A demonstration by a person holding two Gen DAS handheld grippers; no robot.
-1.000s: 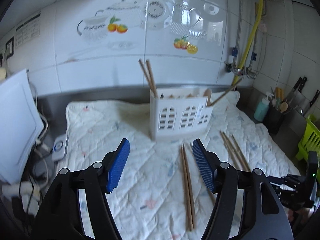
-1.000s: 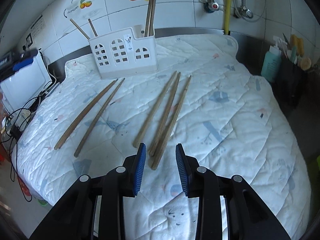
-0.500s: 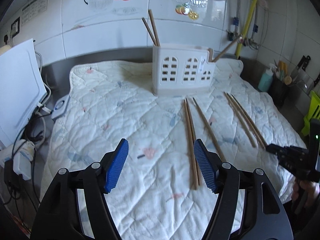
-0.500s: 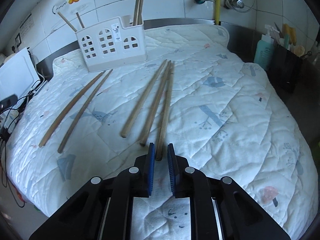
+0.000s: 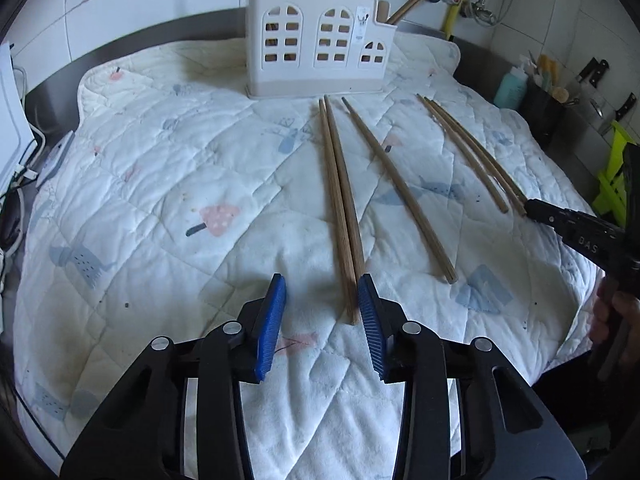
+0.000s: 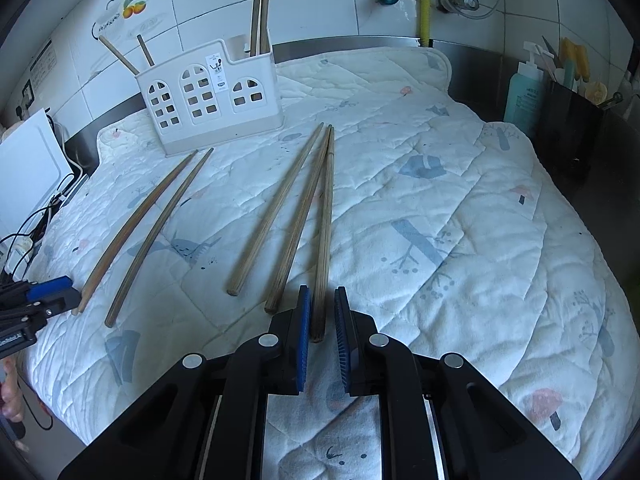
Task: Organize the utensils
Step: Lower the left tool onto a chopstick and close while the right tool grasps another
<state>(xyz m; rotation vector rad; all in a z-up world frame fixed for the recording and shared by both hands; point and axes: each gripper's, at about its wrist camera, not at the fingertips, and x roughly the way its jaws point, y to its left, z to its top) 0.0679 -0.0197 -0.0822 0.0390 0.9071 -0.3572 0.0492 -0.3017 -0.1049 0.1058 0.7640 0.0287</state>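
Note:
Several long wooden chopsticks lie on a white quilted mat [image 5: 160, 184]. A white plastic utensil holder [image 5: 316, 48] with arched windows stands at the mat's far side and holds a few chopsticks; it also shows in the right wrist view [image 6: 208, 96]. My left gripper [image 5: 322, 300] is open, its right pad beside the near ends of a chopstick pair [image 5: 340, 208]. My right gripper [image 6: 320, 312] is narrowly open, its pads on either side of the near end of the rightmost chopstick [image 6: 325, 224], with small gaps showing. The right gripper also shows in the left wrist view [image 5: 536, 206].
A teal bottle [image 6: 524, 92] and a dark utensil pot [image 6: 572, 120] stand at the right beyond the mat. A white box [image 6: 28, 172] and cables [image 6: 20, 244] sit at the left. Knives [image 5: 596, 74] hang at the far right. Pipes [image 6: 426, 0] run down the tiled wall.
Both grippers have moved down and forward toward the chopsticks. The left jaws have narrowed beside the chopstick pair. The right pads now straddle the rightmost chopstick's near end.

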